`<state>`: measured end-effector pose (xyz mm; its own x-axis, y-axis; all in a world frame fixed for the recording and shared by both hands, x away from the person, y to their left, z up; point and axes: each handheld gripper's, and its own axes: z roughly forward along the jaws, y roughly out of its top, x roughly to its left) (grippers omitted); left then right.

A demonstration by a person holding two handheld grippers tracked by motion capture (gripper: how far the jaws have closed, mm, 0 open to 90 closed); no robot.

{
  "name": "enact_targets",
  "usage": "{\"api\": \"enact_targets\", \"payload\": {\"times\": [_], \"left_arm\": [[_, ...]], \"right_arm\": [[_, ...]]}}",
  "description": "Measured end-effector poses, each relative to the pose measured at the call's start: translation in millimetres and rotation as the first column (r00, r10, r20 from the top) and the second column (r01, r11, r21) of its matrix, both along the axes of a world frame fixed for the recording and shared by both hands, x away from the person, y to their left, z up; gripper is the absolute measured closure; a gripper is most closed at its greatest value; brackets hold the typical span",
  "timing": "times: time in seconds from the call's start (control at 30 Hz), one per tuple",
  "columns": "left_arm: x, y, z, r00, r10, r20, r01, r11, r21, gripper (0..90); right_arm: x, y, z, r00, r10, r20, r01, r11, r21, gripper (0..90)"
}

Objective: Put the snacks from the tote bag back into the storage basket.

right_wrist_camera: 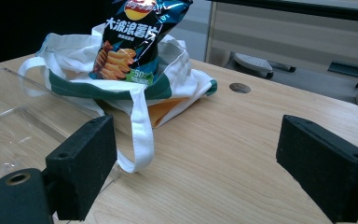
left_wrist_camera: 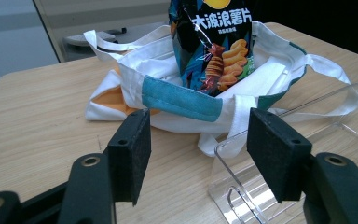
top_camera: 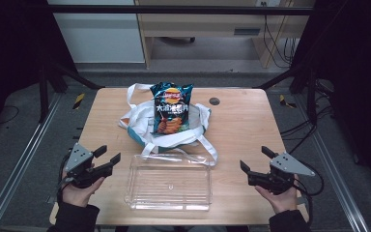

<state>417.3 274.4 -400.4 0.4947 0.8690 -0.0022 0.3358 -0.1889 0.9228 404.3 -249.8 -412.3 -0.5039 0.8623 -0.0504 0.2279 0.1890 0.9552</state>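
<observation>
Item: chip bag (top_camera: 172, 107), dark blue, glossy, upright in white tote bag (top_camera: 140, 121) with teal trim, far centre of table (top_camera: 241, 121). Clear tray (top_camera: 169, 182) nearer me. My left gripper (top_camera: 107, 155) and right gripper (top_camera: 255, 160): jaws apart, empty, bare wood around each.

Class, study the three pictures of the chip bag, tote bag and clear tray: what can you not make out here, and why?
- Lower part of the chip bag: sunk inside the tote bag, all views.
- Anything else inside the tote: hidden by its cloth.
- Chip bag's top: cut off by the upper edge, left gripper view.
- Clear tray: its near part lies behind the jaws in both gripper views.
</observation>
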Motion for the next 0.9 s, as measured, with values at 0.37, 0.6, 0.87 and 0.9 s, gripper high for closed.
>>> {"api": "enact_targets", "payload": {"times": [0.37,0.6,0.87,0.9], "left_arm": [[2.8,-8.0,6.2,1.0,-0.008,0.0,0.007,0.9998,-0.018,38.1],[7.0,-17.1,9.3,0.9998,-0.018,-0.001,0.017,0.9998,-0.014,36.5],[14.6,-20.6,14.6,0.9999,-0.014,0.002,0.014,0.9993,-0.035,35.5],[16.6,-21.7,16.0,0.9999,-0.016,0.003,0.016,0.9993,-0.033,35.5]], "right_arm": [[3.0,-7.3,-3.9,0.9993,-0.03,-0.021,0.031,0.998,0.046,14.5],[6.4,-10.2,-7.8,0.9982,-0.045,-0.038,0.047,0.997,0.058,15.1],[5.8,-9.3,-7.3,0.9982,-0.05,-0.033,0.052,0.997,0.05,15.8],[5.8,-9.3,-7.3,0.9982,-0.05,-0.033,0.052,0.997,0.05,15.8]]}}
